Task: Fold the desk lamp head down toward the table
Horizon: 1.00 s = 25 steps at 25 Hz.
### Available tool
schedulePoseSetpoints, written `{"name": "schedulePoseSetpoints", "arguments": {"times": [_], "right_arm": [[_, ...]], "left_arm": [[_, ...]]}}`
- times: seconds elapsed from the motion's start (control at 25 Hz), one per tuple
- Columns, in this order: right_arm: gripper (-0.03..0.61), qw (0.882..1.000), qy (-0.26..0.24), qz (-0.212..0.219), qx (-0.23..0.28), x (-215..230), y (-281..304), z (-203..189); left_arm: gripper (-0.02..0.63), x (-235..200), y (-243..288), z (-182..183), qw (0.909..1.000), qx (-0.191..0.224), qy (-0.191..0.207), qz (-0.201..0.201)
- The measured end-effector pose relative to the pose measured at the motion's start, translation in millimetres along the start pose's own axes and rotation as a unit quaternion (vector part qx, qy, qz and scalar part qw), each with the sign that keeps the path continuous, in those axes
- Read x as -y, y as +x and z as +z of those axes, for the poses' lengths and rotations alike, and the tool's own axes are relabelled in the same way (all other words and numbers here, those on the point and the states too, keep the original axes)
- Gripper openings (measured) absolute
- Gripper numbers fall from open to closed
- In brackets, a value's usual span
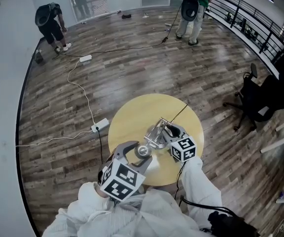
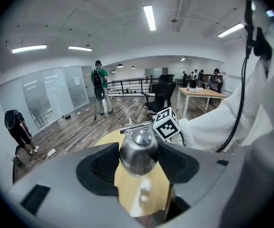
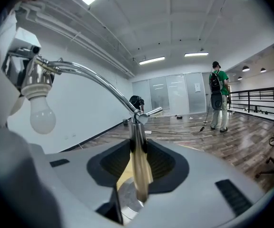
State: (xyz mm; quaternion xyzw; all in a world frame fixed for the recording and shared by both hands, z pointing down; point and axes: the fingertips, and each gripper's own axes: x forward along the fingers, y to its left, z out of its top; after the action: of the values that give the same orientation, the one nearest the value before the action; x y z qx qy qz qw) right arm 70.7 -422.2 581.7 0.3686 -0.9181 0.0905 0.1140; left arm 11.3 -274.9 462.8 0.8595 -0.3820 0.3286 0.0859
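A chrome desk lamp (image 1: 157,136) stands on the round wooden table (image 1: 132,115). Its domed head (image 2: 138,151) sits between the two pads of my left gripper (image 2: 138,161), which touch it on both sides. In the head view that gripper (image 1: 141,153) is at the table's near edge, shut on the head (image 1: 143,150). My right gripper (image 3: 137,148) is shut on the lamp's upright post (image 3: 138,141), just above the round base (image 3: 127,198). The curved arm (image 3: 94,79) rises to the upper left, and the white bulb (image 3: 43,117) hangs from it, pointing down.
A black cord (image 1: 179,113) runs from the lamp off the table's far side. On the floor lie a white power strip (image 1: 100,126) and cables. A black office chair (image 1: 258,97) stands to the right. Two people (image 1: 51,24) stand far off at the back.
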Motion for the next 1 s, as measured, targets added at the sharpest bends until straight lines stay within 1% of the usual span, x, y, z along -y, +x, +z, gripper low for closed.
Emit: {"name": "schedulePoseSetpoints", "arguments": {"times": [0.12, 0.28, 0.52, 0.8, 0.88, 1.0], "right_arm": [[0.109, 1.000, -0.006, -0.004, -0.002, 0.6, 0.5, 0.5], [0.109, 1.000, -0.004, -0.004, -0.003, 0.0, 2.7, 1.4], [0.109, 1.000, 0.001, -0.004, 0.000, 1.2, 3.2, 0.6], [0.109, 1.000, 0.011, -0.005, 0.002, -1.2, 4.3, 1.2], [0.109, 1.000, 0.012, -0.004, 0.000, -0.2, 3.6, 0.9], [0.109, 1.000, 0.011, 0.001, -0.006, 0.4, 3.6, 1.5]], "left_arm": [[0.255, 2.4, 6.7, -16.5, 0.9998, 0.014, 0.004, 0.014], [0.255, 4.0, 20.4, -42.5, 0.9996, -0.007, 0.014, 0.023], [0.258, 6.6, 43.3, -70.6, 0.9991, -0.031, 0.026, 0.012], [0.264, 6.0, 65.5, -95.1, 0.9997, 0.012, 0.017, 0.010], [0.265, 6.9, 76.1, -102.0, 0.9996, 0.007, 0.023, 0.012], [0.265, 6.9, 90.5, -110.7, 0.9991, -0.010, 0.037, 0.021]]}}
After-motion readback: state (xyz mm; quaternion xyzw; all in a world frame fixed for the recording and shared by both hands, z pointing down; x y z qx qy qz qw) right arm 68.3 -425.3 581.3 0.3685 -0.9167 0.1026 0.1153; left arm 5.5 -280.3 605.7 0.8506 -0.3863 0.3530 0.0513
